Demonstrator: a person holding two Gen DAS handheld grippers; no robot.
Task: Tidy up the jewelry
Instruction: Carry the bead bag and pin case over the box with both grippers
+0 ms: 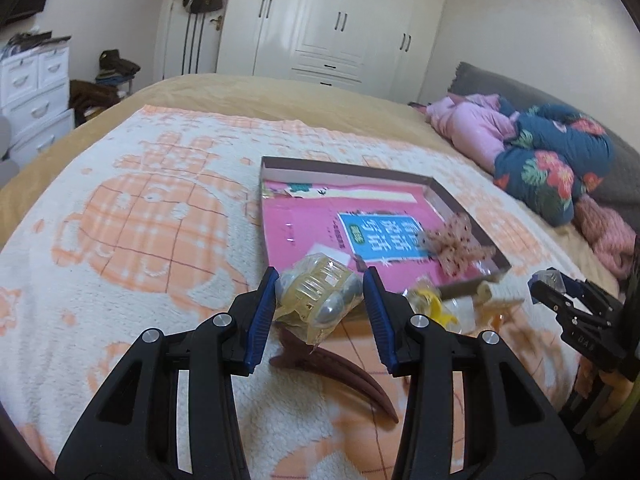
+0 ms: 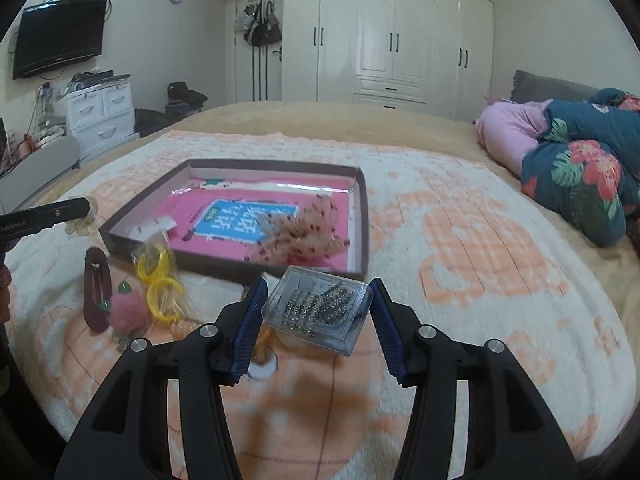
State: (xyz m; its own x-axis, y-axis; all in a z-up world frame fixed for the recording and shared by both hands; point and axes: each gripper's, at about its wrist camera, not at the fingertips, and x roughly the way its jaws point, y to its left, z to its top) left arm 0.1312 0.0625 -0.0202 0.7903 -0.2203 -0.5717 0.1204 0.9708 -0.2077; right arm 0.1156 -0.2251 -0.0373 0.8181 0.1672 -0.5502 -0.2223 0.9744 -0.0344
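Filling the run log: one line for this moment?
left tongs: shut on bagged hair claw | right tongs: shut on clear clip box

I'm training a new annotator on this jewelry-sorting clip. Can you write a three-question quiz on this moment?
1. True or false: the right gripper is clamped on a clear plastic case of sparkly clips.
2. What does the left gripper hold? A) a bagged yellowish claw clip B) a watch C) a comb
3. Fill in: the fluffy pink hair accessory lies inside the shallow ____.

Key: 1 true; 2 A, the bagged yellowish claw clip; 3 box.
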